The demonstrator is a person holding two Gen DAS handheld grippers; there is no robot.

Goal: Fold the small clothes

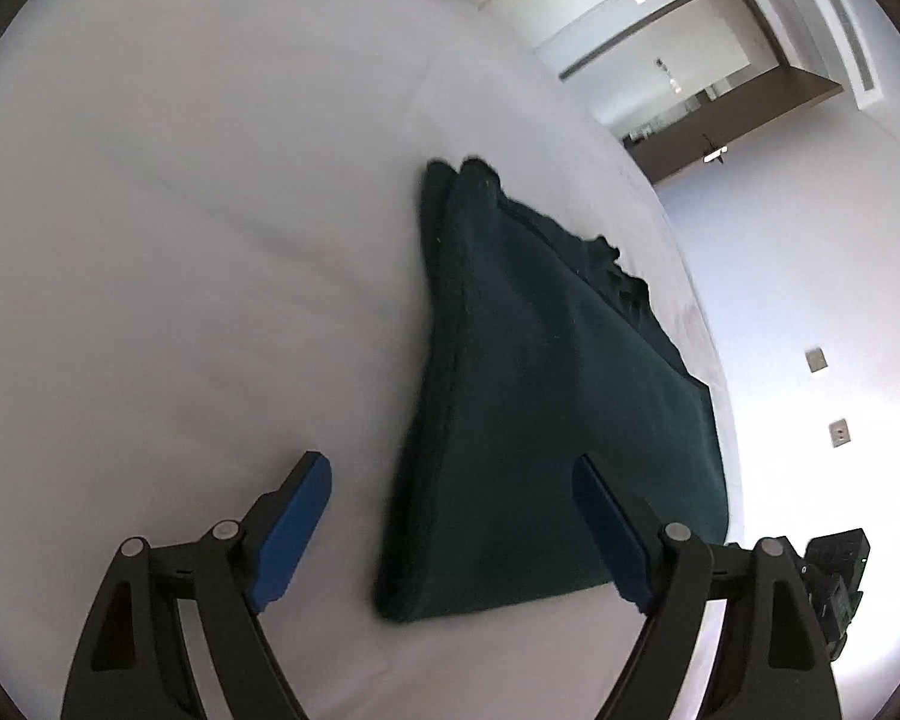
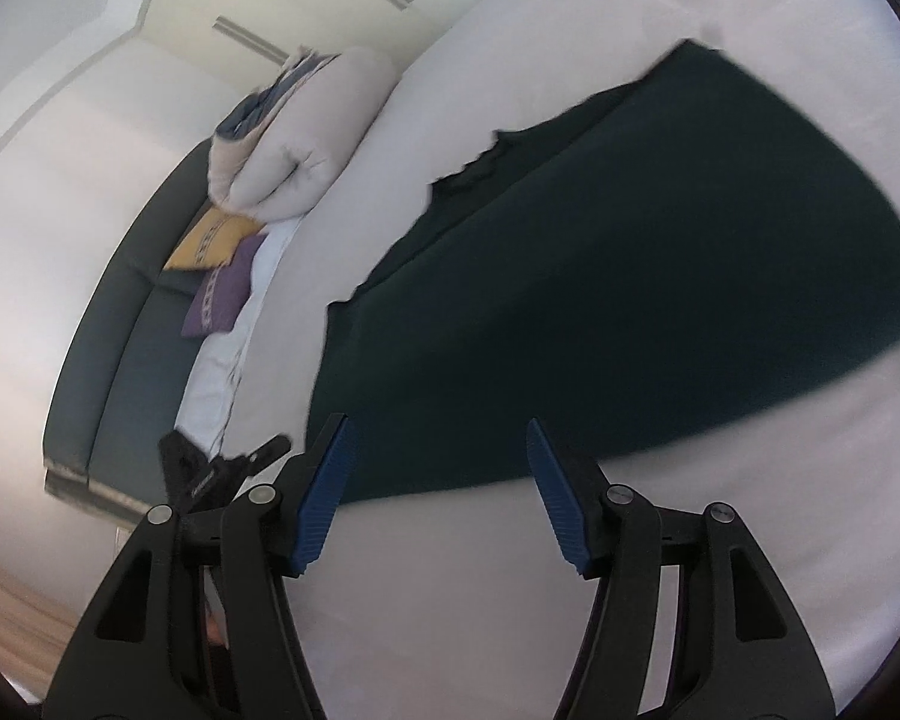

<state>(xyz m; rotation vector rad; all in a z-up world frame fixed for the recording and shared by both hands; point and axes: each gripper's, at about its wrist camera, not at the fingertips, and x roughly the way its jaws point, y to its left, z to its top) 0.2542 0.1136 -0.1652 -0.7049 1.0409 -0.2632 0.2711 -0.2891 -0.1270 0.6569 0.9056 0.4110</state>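
A dark green garment [image 1: 528, 396] lies folded flat on the white bed sheet [image 1: 180, 240]. My left gripper [image 1: 453, 480] is open and empty, hovering over the garment's near left edge. In the right wrist view the same garment [image 2: 630, 276] spreads across the sheet [image 2: 510, 588]. My right gripper [image 2: 438, 444] is open and empty just above the garment's near edge.
A rolled white duvet [image 2: 294, 144], a yellow cushion [image 2: 210, 240] and a purple cushion [image 2: 222, 294] lie on a dark sofa [image 2: 126, 360] beside the bed. The bed's edge runs near the garment [image 1: 708, 312], with a wall and wall sockets [image 1: 839, 432] beyond. The other gripper [image 1: 834, 582] shows at the lower right.
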